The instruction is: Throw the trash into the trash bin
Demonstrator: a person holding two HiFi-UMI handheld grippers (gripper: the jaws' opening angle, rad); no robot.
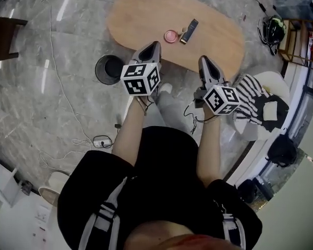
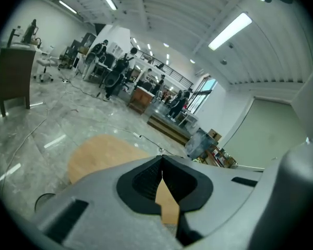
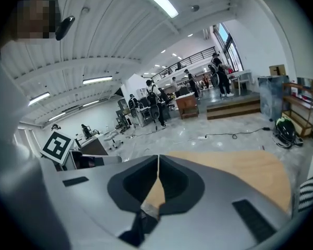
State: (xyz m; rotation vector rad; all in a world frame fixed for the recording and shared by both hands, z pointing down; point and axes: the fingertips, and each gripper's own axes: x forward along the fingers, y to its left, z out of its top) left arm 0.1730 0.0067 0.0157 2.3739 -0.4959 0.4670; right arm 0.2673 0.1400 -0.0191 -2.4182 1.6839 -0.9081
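Approach stage, nothing grabbed yet. Left gripper (image 1: 155,45) and right gripper (image 1: 204,59) both pinched fully shut, empty. Trash is probably pink round thing (image 1: 171,36) and dark bar (image 1: 189,30) on table (image 1: 146,12). Bin (image 1: 108,70) on floor beside table. Next, I reckon: open jaws, reach over table edge, pinch one piece.

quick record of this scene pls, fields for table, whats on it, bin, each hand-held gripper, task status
table: oval wooden table, ahead of the person
on table: pink round item with a dark oblong item close beside it; neither is held
bin: dark round trash bin on the floor by the table's near edge
left hand-held gripper: jaws together, nothing between them, pointing toward the table
right hand-held gripper: jaws together, nothing between them, pointing toward the table
task status: nothing picked up yet
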